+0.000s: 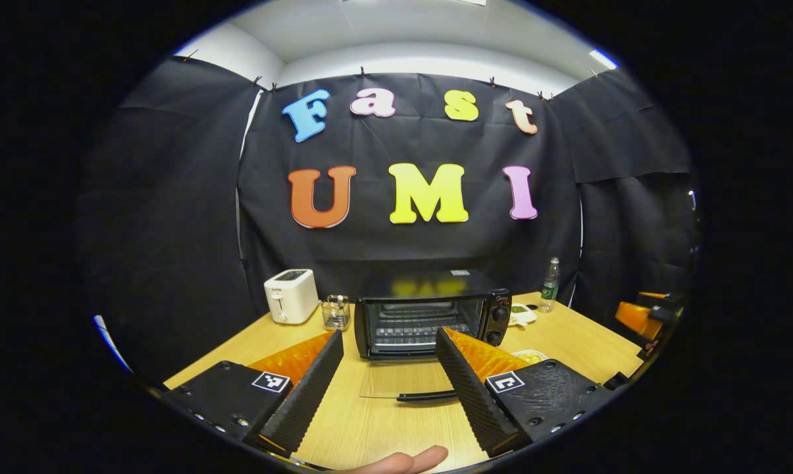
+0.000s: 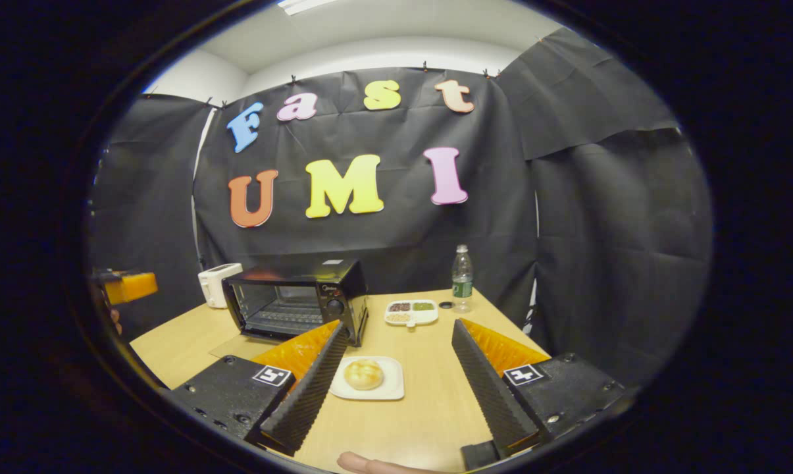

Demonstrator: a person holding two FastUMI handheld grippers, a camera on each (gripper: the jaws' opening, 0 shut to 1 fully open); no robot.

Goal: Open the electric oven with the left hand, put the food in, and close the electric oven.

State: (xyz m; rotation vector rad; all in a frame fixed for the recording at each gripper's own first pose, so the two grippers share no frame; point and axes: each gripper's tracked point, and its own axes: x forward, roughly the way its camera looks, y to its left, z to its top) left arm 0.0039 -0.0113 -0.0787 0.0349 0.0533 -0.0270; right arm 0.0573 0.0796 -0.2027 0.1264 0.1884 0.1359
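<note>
The worktop [image 1: 370, 421] was pale wood-grain laminate with a smooth, faintly shiny face. The electric oven [image 1: 429, 313] had a glossy black top and a clear glass door [image 1: 396, 380]. The fingers [image 2: 304, 388] wore matt black ribbed pads. The toaster [image 1: 291, 296] looked like smooth white plastic.

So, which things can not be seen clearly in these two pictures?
- Plate, left gripper view: mostly hidden behind that gripper's finger.
- Small glass, left gripper view: contents too small to tell.
- Divided dish, right gripper view: fillings too small to name.
- Oven interior behind the rack, right gripper view: too dark to see.
</note>
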